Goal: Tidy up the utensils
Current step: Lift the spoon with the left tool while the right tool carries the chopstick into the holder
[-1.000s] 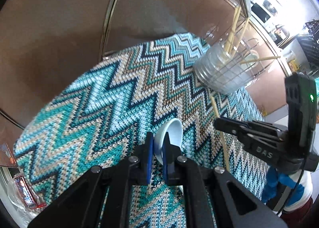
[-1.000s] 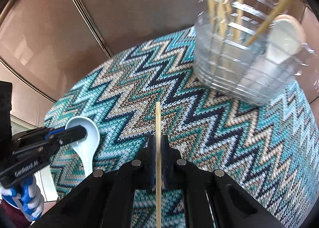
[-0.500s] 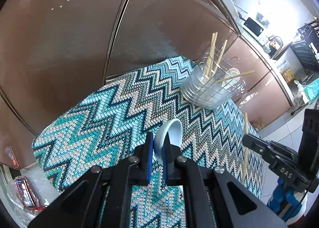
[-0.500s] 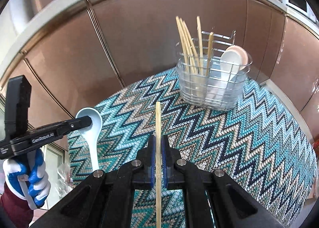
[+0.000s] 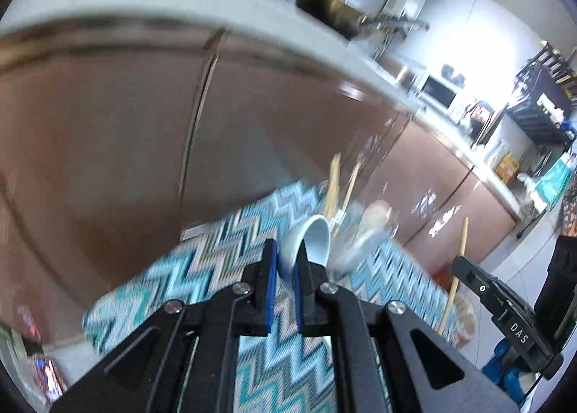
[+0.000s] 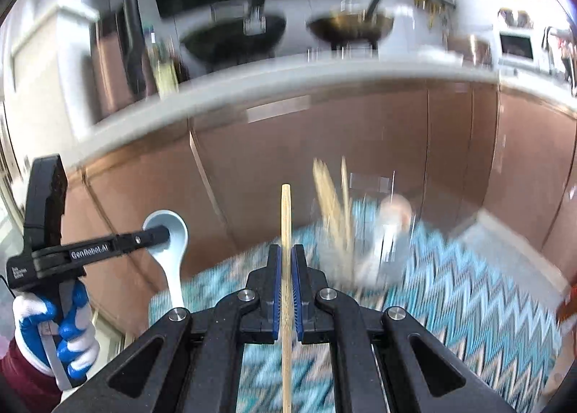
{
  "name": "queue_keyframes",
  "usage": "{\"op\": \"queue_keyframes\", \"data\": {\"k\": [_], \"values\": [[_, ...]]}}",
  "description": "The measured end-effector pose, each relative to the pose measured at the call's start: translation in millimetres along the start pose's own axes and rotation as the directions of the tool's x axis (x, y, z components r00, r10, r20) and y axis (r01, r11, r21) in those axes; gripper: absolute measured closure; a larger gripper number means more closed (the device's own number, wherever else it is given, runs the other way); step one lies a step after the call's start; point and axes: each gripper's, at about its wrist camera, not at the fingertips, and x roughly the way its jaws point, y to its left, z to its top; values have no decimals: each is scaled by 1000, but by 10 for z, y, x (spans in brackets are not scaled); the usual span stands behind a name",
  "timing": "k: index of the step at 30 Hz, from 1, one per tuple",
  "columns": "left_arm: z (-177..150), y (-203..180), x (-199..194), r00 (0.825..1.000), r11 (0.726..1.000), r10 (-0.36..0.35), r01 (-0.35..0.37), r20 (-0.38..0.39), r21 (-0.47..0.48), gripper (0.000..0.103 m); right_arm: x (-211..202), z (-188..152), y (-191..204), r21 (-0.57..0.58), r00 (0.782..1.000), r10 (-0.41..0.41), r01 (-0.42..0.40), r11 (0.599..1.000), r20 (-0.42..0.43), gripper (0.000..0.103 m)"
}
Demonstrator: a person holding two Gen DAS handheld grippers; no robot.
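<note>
The left gripper point(image 5: 285, 270) has its jaws closed narrow on a pale blue spoon point(image 5: 306, 245), pinching the bowl edge so the bowl stands up between the blue pads and tips toward the holder; in the right wrist view the same spoon point(image 6: 171, 249) hangs handle-down from that gripper point(image 6: 158, 234), clear of the mat. A hand point(image 6: 59, 333) in a white and blue glove grips the tool's handle, with a dark red sleeve point(image 6: 18, 373) below it. The right gripper point(image 6: 285, 268) has its jaws shut on a single wooden chopstick point(image 6: 286, 218), which runs straight up between the pads and sticks out well past them; from the left wrist view the chopstick point(image 5: 458, 261) stands nearly upright in that gripper point(image 5: 459, 267) at the right edge. Ahead of both tools, a clear utensil holder point(image 6: 382, 254) sits on the zigzag teal mat point(image 6: 468, 297), blurred by motion; several chopsticks point(image 6: 331, 203) lean in it and a pale spoon bowl point(image 6: 396, 207) shows beside them. Behind the mat rise brown cabinet doors point(image 6: 324, 160) under a white table point(image 6: 288, 77) carrying two pans point(image 6: 234, 38).
</note>
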Motion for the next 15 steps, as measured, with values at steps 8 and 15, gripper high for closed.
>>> {"op": "queue_keyframes", "data": {"k": [8,15], "values": [[714,-587,307,970,996,-2,-20,244,85,96,253,701,-381,16,950,-31,27,1000,309,97],[813,-763,1009,949,984,64,-110,308,137,96,776,820,-678,46,898,-104,94,995,426,97]]}}
